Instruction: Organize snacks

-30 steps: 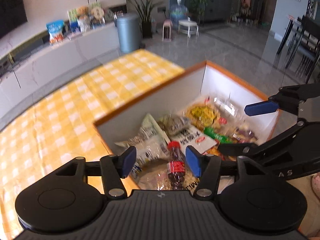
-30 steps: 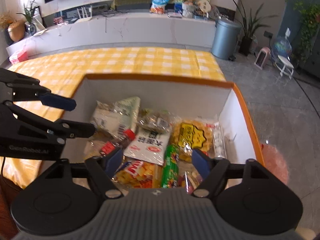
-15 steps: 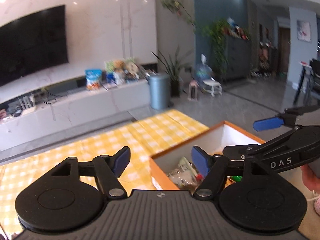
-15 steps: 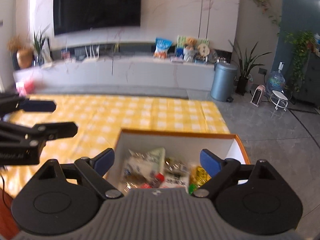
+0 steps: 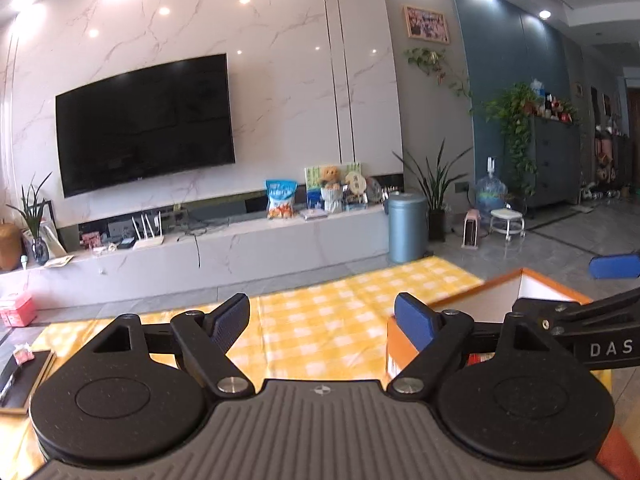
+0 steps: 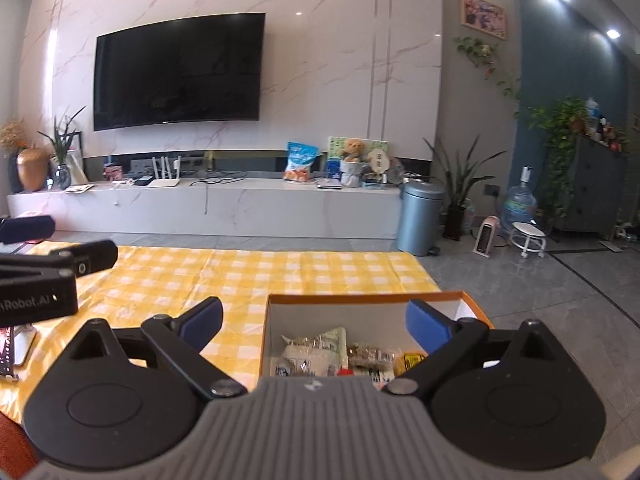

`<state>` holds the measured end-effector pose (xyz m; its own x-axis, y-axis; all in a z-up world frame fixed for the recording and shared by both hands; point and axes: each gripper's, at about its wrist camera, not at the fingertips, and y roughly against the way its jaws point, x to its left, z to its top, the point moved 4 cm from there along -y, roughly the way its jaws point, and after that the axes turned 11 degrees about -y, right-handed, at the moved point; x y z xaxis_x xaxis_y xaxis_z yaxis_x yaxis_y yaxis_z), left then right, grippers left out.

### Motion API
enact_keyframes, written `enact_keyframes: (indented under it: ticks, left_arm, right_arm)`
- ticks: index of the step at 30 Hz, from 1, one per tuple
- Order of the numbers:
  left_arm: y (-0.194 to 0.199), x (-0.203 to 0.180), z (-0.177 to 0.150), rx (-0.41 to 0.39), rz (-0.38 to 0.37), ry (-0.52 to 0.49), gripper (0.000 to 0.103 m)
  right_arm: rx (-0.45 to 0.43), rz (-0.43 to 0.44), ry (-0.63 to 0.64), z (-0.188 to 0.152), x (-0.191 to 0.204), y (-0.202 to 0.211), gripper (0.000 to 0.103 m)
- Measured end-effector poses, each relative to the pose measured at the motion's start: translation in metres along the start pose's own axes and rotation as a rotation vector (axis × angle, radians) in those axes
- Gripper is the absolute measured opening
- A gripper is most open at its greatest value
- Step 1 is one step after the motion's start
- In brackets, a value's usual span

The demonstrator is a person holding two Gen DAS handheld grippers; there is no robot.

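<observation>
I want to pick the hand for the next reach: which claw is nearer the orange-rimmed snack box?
Right. The right claw hangs over the snack box, its jaws opening and empty. The left claw sits beside the box over the yellow checked cloth, also opening, empty.

Your box (image 6: 372, 300) shows only its far end in the right wrist view; the tong housing covers the near part, so you see just the tops of a few snack packets (image 6: 316, 350), their print too small to read. From the left wrist view, the box's (image 5: 496, 292) inside is hidden behind the right tongs (image 5: 600, 292), which the picture's right edge cuts off. The left tongs (image 6: 40, 248) run off the left edge in the right view.
</observation>
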<state>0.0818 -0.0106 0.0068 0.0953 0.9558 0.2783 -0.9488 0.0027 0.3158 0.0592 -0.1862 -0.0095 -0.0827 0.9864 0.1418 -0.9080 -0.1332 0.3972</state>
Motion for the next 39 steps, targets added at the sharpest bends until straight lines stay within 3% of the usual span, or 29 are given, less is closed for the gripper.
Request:
enact_keyframes:
  ticks: [6,16,39]
  left_arm:
    - [-0.001,0.002,-0.021,0.092,0.022,0.005,0.097]
    - [-0.015,-0.007,-0.060,0.253,-0.029,0.030,0.097]
    - [-0.012,-0.009,-0.069,0.280,-0.041,0.050,0.097]
  right_arm:
    - [0.062,-0.064,0.014,-0.023,0.008,-0.003,0.096]
    - [0.212,-0.195,-0.105,-0.059,-0.021,-0.030,0.096]
    - [0.213,-0.187,-0.083,-0.063,-0.016,-0.031,0.097]
